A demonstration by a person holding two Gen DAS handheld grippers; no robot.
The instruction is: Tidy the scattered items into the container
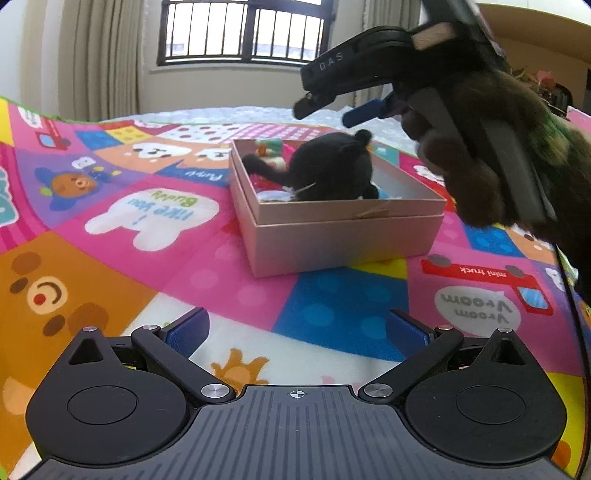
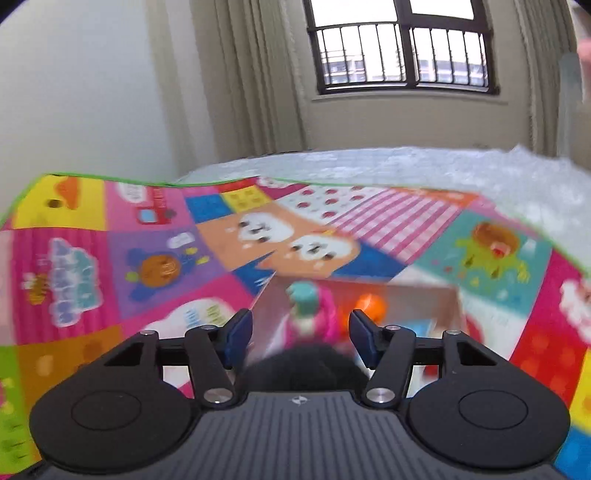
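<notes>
Colourful patchwork play mat (image 1: 207, 258) covers the surface: cartoon bears, trucks, speech bubbles, smooth printed finish, green edging at the far side. Beyond it a white textured bedspread (image 2: 406, 166), then beige pleated curtains (image 1: 99, 59) flanking a barred window (image 1: 243, 33).

Pale pink cardboard box (image 1: 343, 236), rectangular and seated in its own lid, sits on the mat mid-scene. Inside: a black plush toy (image 1: 332, 170), fuzzy, filling the near half; behind it a small teal-and-pink toy (image 1: 271, 146). The right wrist view, blurred, also shows an orange round item (image 2: 369, 306) in the box.

Right gripper (image 1: 325, 110) hovers above the box's far right side, held by a hand (image 1: 480, 155) in a dark furry glove; its blue-padded jaws stand partly apart, nothing between them. The plush lies free below.

Left gripper (image 1: 295, 332) hangs over bare mat nearer than the box, jaws wide, empty.
</notes>
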